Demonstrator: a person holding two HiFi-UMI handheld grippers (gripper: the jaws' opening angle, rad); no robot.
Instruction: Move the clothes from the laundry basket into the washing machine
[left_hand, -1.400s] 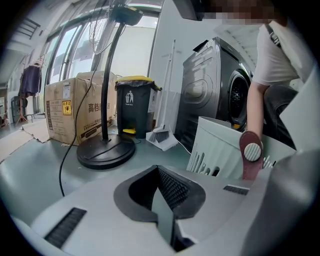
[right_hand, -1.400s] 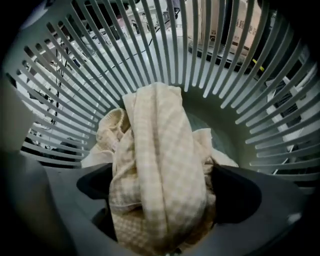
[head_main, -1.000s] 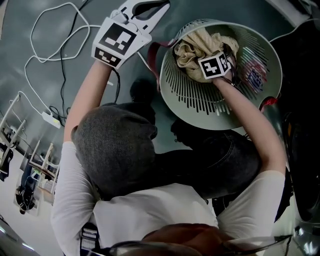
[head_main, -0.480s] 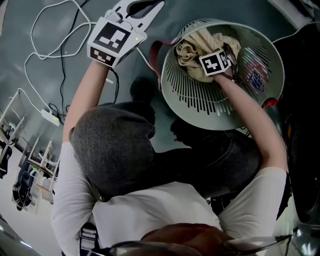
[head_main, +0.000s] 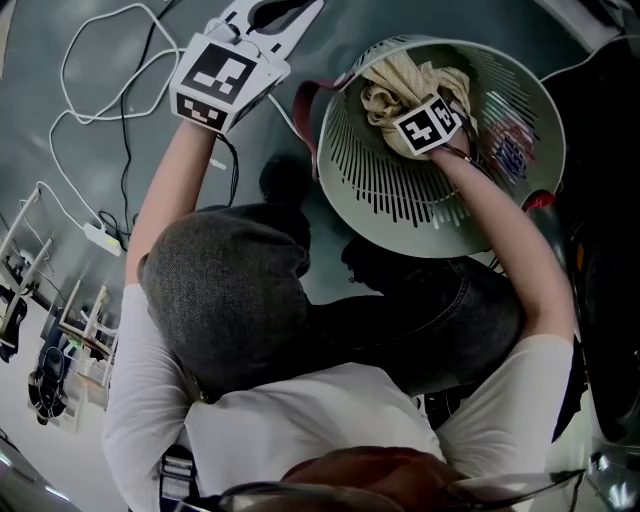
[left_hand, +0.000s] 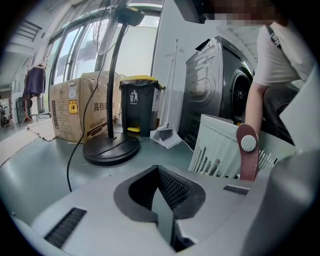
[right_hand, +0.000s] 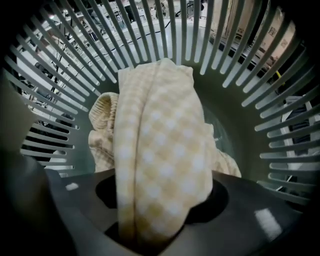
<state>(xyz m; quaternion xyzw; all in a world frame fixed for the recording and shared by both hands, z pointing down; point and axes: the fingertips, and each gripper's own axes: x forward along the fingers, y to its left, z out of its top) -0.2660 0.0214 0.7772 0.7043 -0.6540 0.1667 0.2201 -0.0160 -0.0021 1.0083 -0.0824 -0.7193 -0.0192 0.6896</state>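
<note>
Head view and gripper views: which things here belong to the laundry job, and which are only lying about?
For the job:
- laundry basket
- checked cloth, pinched by the right gripper, whose jaws have just been closing
- washing machine
- left gripper, shut and empty

Only lying about:
- fan stand
- cardboard box
- black bin
- power strip

Right gripper (right_hand: 155, 225) (pointing down) just clamped cloth (right_hand: 160, 125), apparently; left gripper (left_hand: 165, 200) closed.

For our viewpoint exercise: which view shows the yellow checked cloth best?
The right gripper view: the yellow checked cloth fills the centre, pattern clear. The head view shows it small, bunched in the laundry basket. The left gripper view shows none.
</note>
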